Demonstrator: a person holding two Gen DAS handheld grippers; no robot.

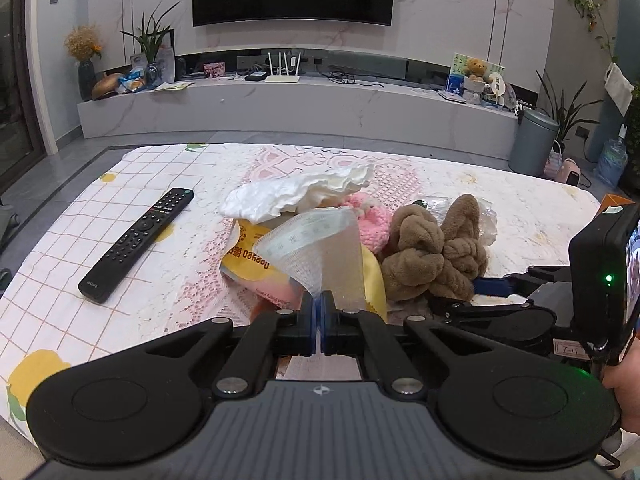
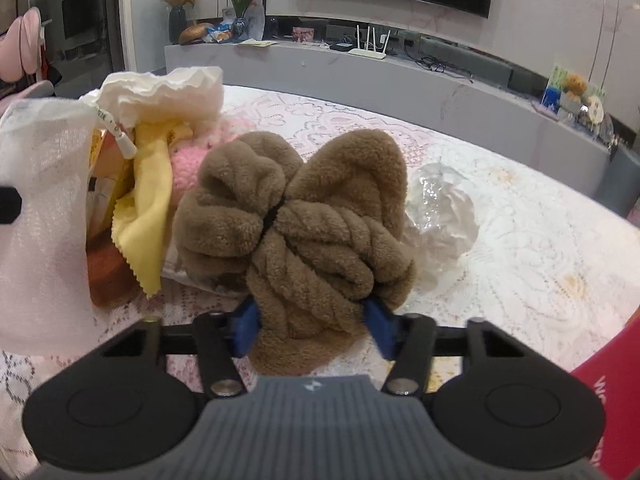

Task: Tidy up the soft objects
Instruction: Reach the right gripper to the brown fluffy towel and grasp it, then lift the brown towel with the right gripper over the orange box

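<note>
My left gripper [image 1: 319, 312] is shut on the edge of a white mesh bag [image 1: 320, 244], whose mouth stands open toward the pile; the bag also shows at the left of the right wrist view [image 2: 44, 220]. My right gripper [image 2: 312, 332] has its jaws apart around the bottom of a brown fluffy scrunchie [image 2: 304, 216], and it shows in the left wrist view [image 1: 492, 286] at the scrunchie [image 1: 432, 252]. Behind lie a pink knitted item [image 1: 374, 220], a yellow cloth [image 2: 150, 204] and a white ruffled cloth [image 1: 304, 190].
A black remote [image 1: 140, 236] lies left on the lace-covered table [image 1: 520, 208]. A yellow snack packet [image 1: 256, 264] lies under the bag. Crumpled clear plastic [image 2: 440, 212] sits right of the scrunchie. A red box [image 2: 616, 392] is at the near right.
</note>
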